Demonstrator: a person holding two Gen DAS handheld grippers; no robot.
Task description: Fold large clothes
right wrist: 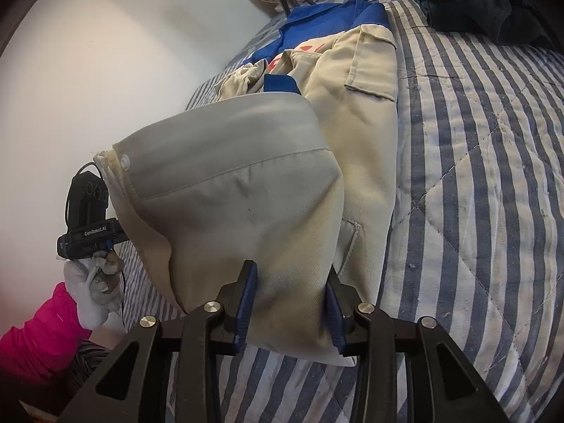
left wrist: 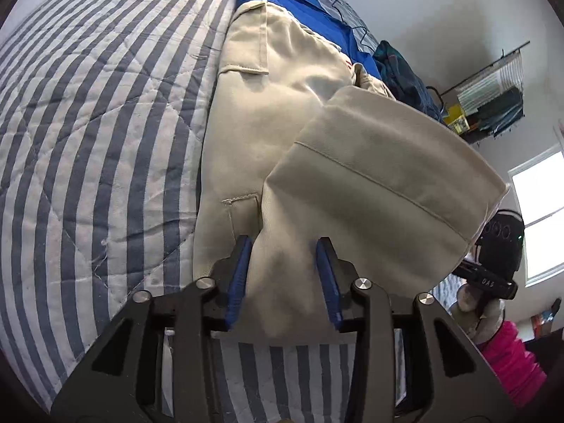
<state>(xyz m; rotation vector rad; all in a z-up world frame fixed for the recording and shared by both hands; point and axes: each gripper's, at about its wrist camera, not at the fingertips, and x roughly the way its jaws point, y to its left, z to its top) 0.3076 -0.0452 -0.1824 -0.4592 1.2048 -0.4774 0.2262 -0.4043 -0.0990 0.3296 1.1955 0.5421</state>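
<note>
Your beige jacket (left wrist: 282,105) lies lengthwise on the blue-and-white striped quilt (left wrist: 88,123), its blue collar end (right wrist: 328,24) towards the far end of the bed. It is a heavy twill with stitched seams, a flapped chest pocket (right wrist: 373,67) and a lower pocket outlined in stitching (left wrist: 243,208). A blue band (right wrist: 280,83) shows near the middle, and red lettering is partly hidden by folds.

The near end of the jacket is lifted off the quilt and curls forward over the rest of it, showing a hem band with a line of stitching (left wrist: 398,190) and a white snap button (right wrist: 125,160) at its corner. The cloth there looks greyer in shadow and is a little soiled.

Your left gripper (left wrist: 287,275) has its blue pads (left wrist: 243,271) pressed against a bunch of that raised cloth, so it is gripping the jacket. Your right gripper (right wrist: 292,299) likewise clamps a fold of the same raised edge between its pads (right wrist: 248,299). Each wrist view shows the other gripper at the far corner of the hem, held by a white-gloved hand (right wrist: 93,296) with a pink sleeve (right wrist: 38,335).

A dark bundle of clothes (right wrist: 486,3) sits on the quilt beyond the jacket, and a thin black cable (left wrist: 352,28) trails near the collar.
</note>
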